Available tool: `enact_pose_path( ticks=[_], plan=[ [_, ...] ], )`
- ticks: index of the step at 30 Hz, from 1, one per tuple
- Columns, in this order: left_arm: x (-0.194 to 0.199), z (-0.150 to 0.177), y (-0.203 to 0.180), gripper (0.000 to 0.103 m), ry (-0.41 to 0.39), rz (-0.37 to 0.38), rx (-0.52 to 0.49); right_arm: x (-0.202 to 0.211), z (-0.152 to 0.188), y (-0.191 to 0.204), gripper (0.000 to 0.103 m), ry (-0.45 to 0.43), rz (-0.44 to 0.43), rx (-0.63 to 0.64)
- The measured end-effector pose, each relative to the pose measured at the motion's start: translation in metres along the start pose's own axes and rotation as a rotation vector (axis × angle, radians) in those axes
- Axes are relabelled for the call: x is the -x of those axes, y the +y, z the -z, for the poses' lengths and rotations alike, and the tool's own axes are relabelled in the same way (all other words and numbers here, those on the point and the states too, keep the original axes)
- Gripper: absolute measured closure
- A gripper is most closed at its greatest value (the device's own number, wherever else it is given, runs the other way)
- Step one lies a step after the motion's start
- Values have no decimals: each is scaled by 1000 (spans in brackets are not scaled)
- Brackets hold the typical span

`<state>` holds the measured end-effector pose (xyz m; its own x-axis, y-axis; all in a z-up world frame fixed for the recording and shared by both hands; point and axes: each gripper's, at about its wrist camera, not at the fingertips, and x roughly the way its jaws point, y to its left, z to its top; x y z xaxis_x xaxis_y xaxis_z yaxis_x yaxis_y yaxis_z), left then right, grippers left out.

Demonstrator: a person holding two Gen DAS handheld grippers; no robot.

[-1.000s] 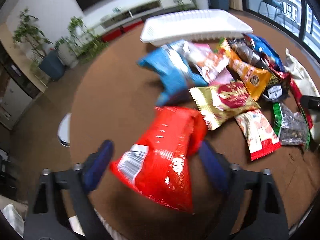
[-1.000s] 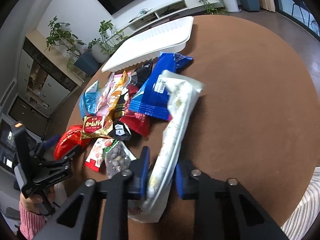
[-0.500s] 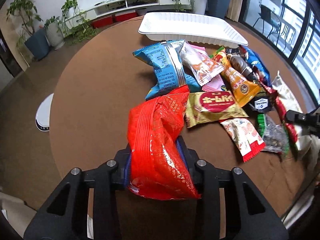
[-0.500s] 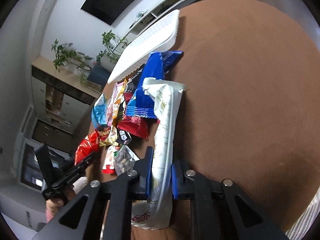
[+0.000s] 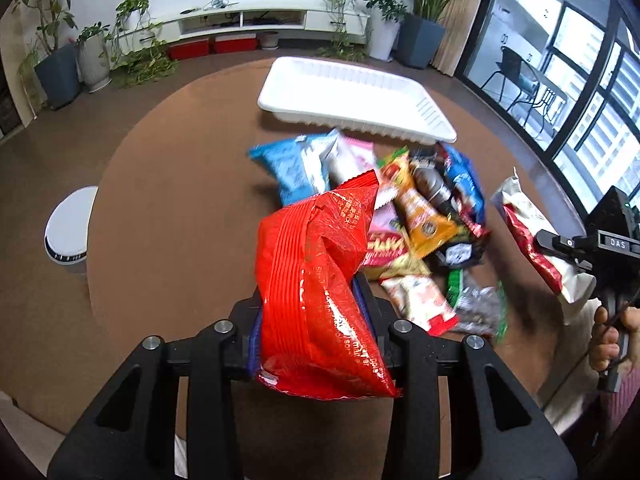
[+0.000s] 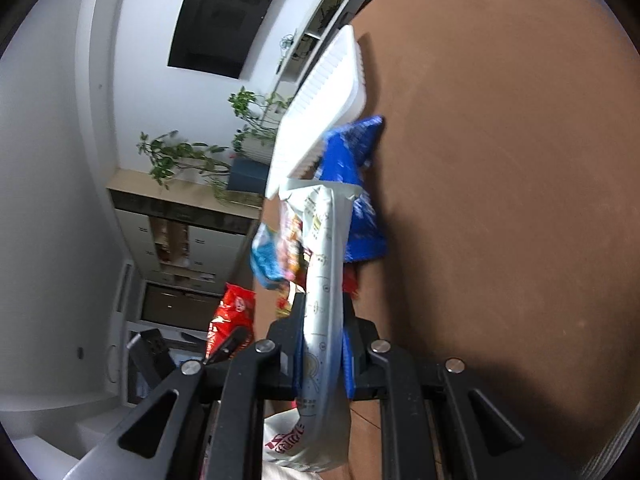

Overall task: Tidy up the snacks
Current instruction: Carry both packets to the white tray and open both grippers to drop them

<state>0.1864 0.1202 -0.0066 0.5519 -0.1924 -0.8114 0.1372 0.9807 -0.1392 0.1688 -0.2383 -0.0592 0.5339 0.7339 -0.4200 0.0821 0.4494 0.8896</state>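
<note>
Tray point(image 5: 356, 98) sits at table's point(image 5: 172, 200) far side, snack pile point(image 5: 420, 216) just in front of it. One bag point(image 5: 320, 300) in left gripper point(image 5: 312, 344), raised before pile; long packet point(image 6: 324, 320) in right gripper point(image 6: 322, 356), right of pile.

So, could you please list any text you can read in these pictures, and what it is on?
"DAS": on the black right gripper.
Crinkled red foil snack bag in the left gripper: print too blurred.
Long white snack pack: red lettering unreadable.
Other packets: blurred.

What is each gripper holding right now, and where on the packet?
Left gripper pinches the red snack bag near its lower end. Right gripper clamps the long white packet across its lower-middle.
</note>
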Motion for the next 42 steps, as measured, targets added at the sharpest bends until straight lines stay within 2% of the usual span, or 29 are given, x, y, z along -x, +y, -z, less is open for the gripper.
enact_pose_path(
  ticks=[3, 8, 17, 24, 30, 36, 38, 42],
  plan=[
    [5, -13, -3, 68, -8, 33, 3, -6, -9, 4, 87, 8, -58, 5],
    [2, -43, -4, 68, -17, 51, -3, -15, -34, 13, 87, -1, -95, 14],
    [-14, -117, 1, 68, -23, 30, -12, -38, -93, 38, 87, -62, -85, 80],
    [-50, -178, 8, 68, -10, 3, -17, -70, -141, 50, 87, -82, -22, 129],
    [-84, -208, 19, 68, 18, -21, -9, -98, -177, 52, 87, -100, 28, 156],
    [-126, -229, 17, 65, 23, -31, 2, -122, -188, 46, 87, -106, 98, 192],
    [-144, -235, 13, 64, 29, -57, -14, -127, -188, 44, 86, -103, 131, 211],
    [-170, -243, 8, 53, 20, -80, -36, -132, -187, 42, 82, -105, 193, 256]
  ],
)
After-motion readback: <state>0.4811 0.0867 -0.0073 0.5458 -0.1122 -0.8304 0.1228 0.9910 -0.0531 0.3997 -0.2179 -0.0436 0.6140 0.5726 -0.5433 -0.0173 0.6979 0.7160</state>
